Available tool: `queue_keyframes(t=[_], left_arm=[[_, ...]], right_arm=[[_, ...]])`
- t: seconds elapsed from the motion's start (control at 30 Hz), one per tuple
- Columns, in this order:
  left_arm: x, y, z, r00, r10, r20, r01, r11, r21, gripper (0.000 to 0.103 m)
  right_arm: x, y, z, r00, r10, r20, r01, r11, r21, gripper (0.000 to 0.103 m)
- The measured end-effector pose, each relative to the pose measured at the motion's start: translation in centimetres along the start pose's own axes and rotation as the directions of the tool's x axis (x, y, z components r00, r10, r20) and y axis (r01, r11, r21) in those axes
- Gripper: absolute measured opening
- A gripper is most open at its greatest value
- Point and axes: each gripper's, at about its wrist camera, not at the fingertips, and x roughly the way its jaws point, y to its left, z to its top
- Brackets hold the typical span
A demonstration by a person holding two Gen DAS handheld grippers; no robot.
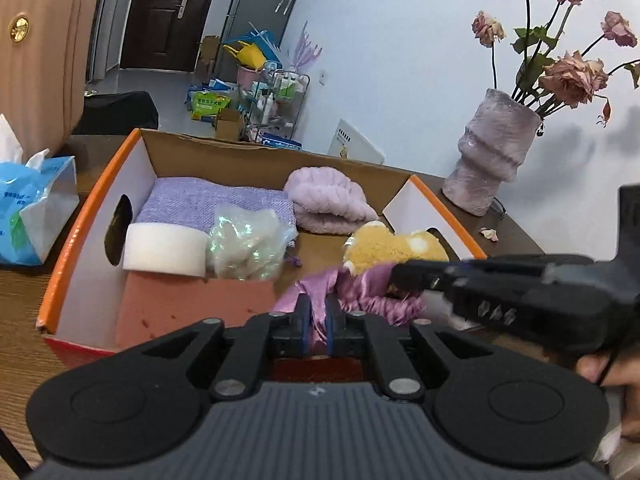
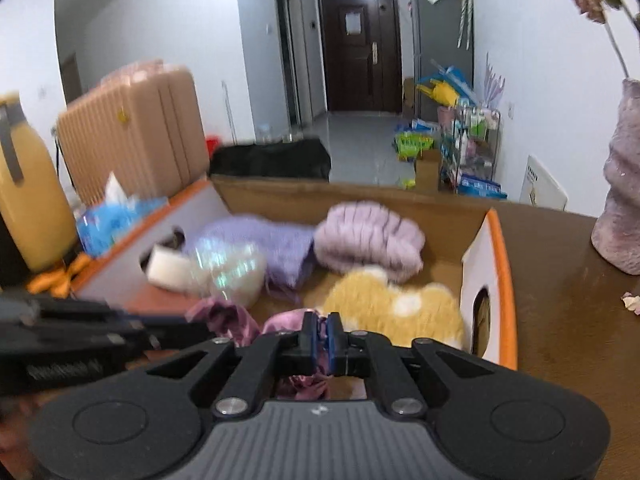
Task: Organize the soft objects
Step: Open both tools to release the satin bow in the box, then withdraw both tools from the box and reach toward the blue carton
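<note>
while most soft things already lie in the box (image 1: 92, 200), each closed tool, left tool (image 1: 316, 312) and right tool (image 2: 320, 330), pinches the purple satin cloth (image 1: 360, 288) over its near edge (seemingly the last piece).

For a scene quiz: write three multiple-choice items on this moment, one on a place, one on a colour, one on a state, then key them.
1. The yellow plush toy lies:
A. in the box
B. beside the vase
C. on the suitcase

2. The box's rim is:
A. green
B. orange
C. black

3. The left gripper is:
A. wide open
B. empty
C. shut on the purple satin cloth

Answers:
1 A: cardboard walls surround it.
2 B: an orange edge tops the walls.
3 C: cloth sits pinched between its pads.
</note>
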Motion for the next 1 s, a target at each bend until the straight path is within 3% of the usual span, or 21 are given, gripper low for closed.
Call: queue_keyframes(t=[0.03,0.1,0.27,0.37,0.43,0.47,0.53,0.57,0.6,0.7,0.77,0.9,1.0], left_arm=[[-0.5,0.0,0.0,1.000,0.003,0.010,-0.003,1.000,0.007,0.019],[-1.9,-0.2,0.2,0.999,0.021,0.033,-0.022,0.999,0.036,0.031],[-7.4,-0.9,1.3,0.991,0.069,0.112,-0.076,0.995,0.062,0.032],[-12.0,-1.9,1.9,0.973,0.104,0.206,-0.126,0.987,0.099,0.048],[-15.2,-2.6,1.8,0.953,0.128,0.273,-0.168,0.978,0.126,0.067],[-16.9,-3.0,1.6,0.942,0.144,0.302,-0.193,0.971,0.138,0.071],[-19.6,-3.5,0.7,0.922,0.159,0.353,-0.224,0.962,0.154,0.086],[-20.8,-3.8,0.2,0.910,0.171,0.378,-0.245,0.957,0.157,0.089],[-22.2,-4.1,-0.5,0.890,0.189,0.414,-0.275,0.949,0.158,0.092],[-25.5,-4.8,-3.1,0.846,0.210,0.490,-0.324,0.932,0.160,0.101],[-27.2,-5.0,-5.0,0.826,0.212,0.522,-0.335,0.930,0.153,0.103],[-29.6,-5.2,-10.7,0.818,0.226,0.529,-0.345,0.929,0.136,0.103],[-31.4,-5.1,-16.2,0.829,0.208,0.520,-0.315,0.941,0.125,0.103]], right_arm=[[0.0,0.2,-0.1,1.000,-0.016,0.001,0.016,1.000,-0.013,0.014],[-1.2,0.2,-0.2,0.999,-0.036,0.022,0.037,0.999,-0.021,0.032],[-7.6,0.6,1.4,0.989,-0.061,0.133,0.062,0.998,-0.007,0.034],[-12.7,1.5,2.2,0.973,-0.085,0.215,0.090,0.996,-0.014,0.042],[-16.2,2.2,2.4,0.957,-0.100,0.274,0.110,0.994,-0.019,0.051],[-17.9,2.6,2.3,0.947,-0.109,0.301,0.121,0.992,-0.023,0.055],[-21.2,3.5,1.7,0.926,-0.121,0.357,0.139,0.990,-0.026,0.065],[-22.6,3.8,1.2,0.917,-0.123,0.379,0.145,0.989,-0.029,0.078],[-23.8,4.2,0.6,0.906,-0.129,0.403,0.153,0.988,-0.029,0.089],[-26.9,5.9,-2.1,0.865,-0.141,0.482,0.186,0.982,-0.046,0.091],[-28.4,7.0,-4.1,0.849,-0.149,0.506,0.206,0.977,-0.058,0.091],[-30.4,9.2,-9.2,0.835,-0.180,0.520,0.218,0.976,-0.012,0.092],[-31.3,11.6,-15.5,0.846,-0.131,0.517,0.130,0.991,0.038,0.092]])
